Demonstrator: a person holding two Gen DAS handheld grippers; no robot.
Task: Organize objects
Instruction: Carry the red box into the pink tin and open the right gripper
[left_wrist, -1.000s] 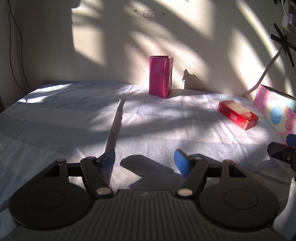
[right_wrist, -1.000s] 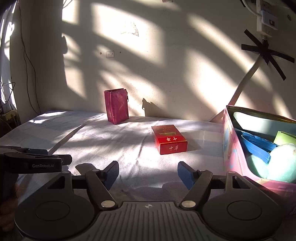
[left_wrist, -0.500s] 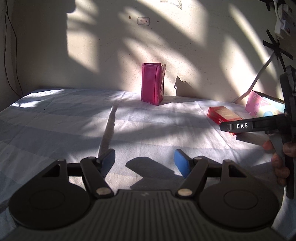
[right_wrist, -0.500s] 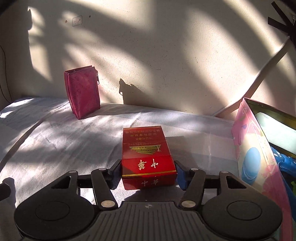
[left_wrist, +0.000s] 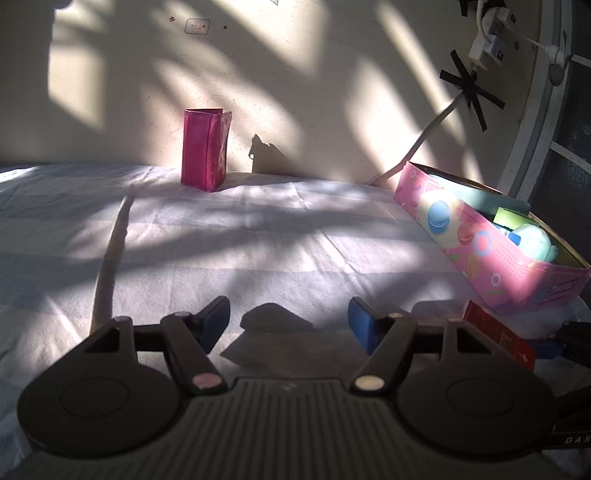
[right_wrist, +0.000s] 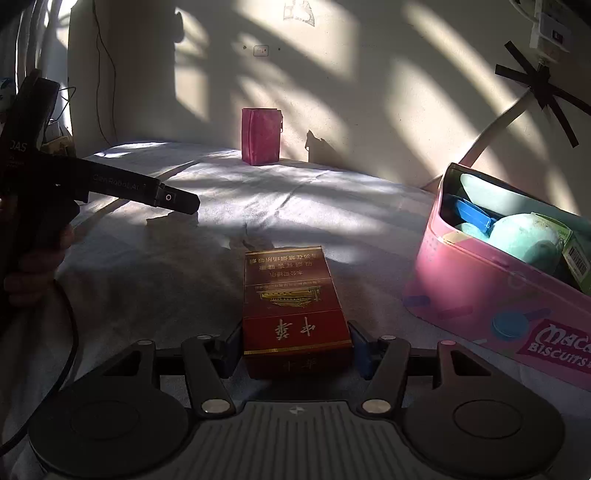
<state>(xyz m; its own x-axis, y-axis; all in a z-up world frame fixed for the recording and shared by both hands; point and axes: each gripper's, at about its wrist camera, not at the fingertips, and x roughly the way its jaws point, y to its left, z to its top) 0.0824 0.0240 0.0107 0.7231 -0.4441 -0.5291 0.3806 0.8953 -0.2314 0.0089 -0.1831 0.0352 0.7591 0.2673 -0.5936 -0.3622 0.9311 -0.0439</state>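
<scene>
A red cigarette box (right_wrist: 295, 306) with gold print sits between the blue pads of my right gripper (right_wrist: 295, 347), which is shut on its near end just above the white cloth. From the left wrist view the same red box (left_wrist: 498, 338) shows at the lower right with a blue pad against it. My left gripper (left_wrist: 288, 325) hangs open over bare cloth with nothing between its fingers. A magenta pouch (left_wrist: 205, 149) stands upright at the back by the wall, also visible as the pouch (right_wrist: 260, 136) in the right wrist view.
An open pink biscuit box (left_wrist: 491, 254) holding several blue and green items lies at the right, close beside the held red box; its wall (right_wrist: 480, 295) is just right of my right gripper. The left gripper's body (right_wrist: 110, 184) and a hand fill the left side.
My right gripper went forward, shut on the red box and pulled it back beside the pink biscuit box. The left wrist view swung right, bringing the biscuit box into sight.
</scene>
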